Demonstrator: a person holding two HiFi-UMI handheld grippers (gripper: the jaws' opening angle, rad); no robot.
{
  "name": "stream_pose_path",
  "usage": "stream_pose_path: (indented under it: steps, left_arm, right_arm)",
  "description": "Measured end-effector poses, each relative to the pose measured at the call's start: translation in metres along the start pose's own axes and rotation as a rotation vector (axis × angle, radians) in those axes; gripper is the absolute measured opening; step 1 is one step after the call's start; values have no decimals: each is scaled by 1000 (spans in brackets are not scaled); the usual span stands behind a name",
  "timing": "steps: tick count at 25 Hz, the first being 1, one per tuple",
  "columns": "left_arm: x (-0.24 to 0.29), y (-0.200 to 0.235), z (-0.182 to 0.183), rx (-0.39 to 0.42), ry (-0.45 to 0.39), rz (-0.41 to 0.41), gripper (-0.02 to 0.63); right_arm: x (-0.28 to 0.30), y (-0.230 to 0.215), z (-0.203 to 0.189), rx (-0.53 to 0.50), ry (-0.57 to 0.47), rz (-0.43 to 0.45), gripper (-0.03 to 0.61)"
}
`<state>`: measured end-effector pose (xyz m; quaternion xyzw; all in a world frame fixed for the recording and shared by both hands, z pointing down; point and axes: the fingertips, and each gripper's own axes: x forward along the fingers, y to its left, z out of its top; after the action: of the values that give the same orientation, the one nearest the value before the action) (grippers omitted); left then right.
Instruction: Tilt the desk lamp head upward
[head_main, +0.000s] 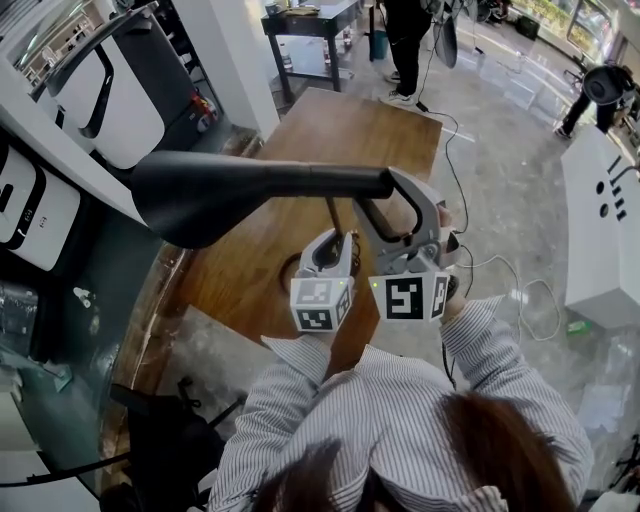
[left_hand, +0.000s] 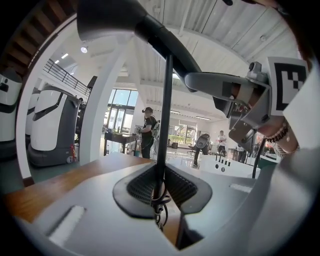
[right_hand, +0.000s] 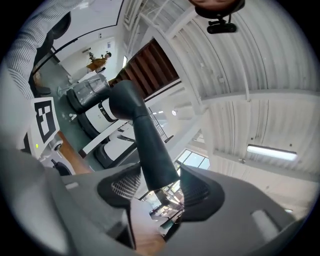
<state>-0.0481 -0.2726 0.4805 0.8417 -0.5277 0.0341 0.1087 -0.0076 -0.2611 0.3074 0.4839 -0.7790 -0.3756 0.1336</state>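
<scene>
While the left gripper is closed on the desk lamp's thin upright pole, its pads pressing it from both sides with a loop of cable hanging just below the grip, the coming move turns on the right gripper. Its jaws stand wide, one pad on each side of the tail end of the lamp's dark tapered neck. The pads lie close against the neck, but I see no firm clamp. From those jaws the neck's long axis runs straight ahead and away, thickening toward the flared lamp head, which lies well beyond the fingertips. In the head view the head lies nearly level, out over the left edge of the wooden table. The pole meets the neck a little ahead of the right jaws, between them and the head. The right gripper is therefore on the short tail, on the opposite side of the joint from the head, and the left gripper sits directly below that joint. I judge that raising the head calls for the right jaws to close fully and press the tail downward, while the left grip keeps the pole from leaning. The right gripper is the nearer one to the part that must turn. A loose hold on the tapered tail could slip off its end.
</scene>
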Motion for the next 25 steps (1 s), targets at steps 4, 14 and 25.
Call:
stream_pose_path:
  steps: [4,14,25]
  left_arm:
    - [-1,-3,-1,0,1,0,57]
    - [0,-2,0,-5,4,7,57]
    - [0,0,0,-11,6,16,57]
  right_arm:
    - [-5,10,-4,103,-4,9,227]
    - [-3,21,-8,298,-32,-3,219]
    - [-2,31,-9,459,-26,-5,221]
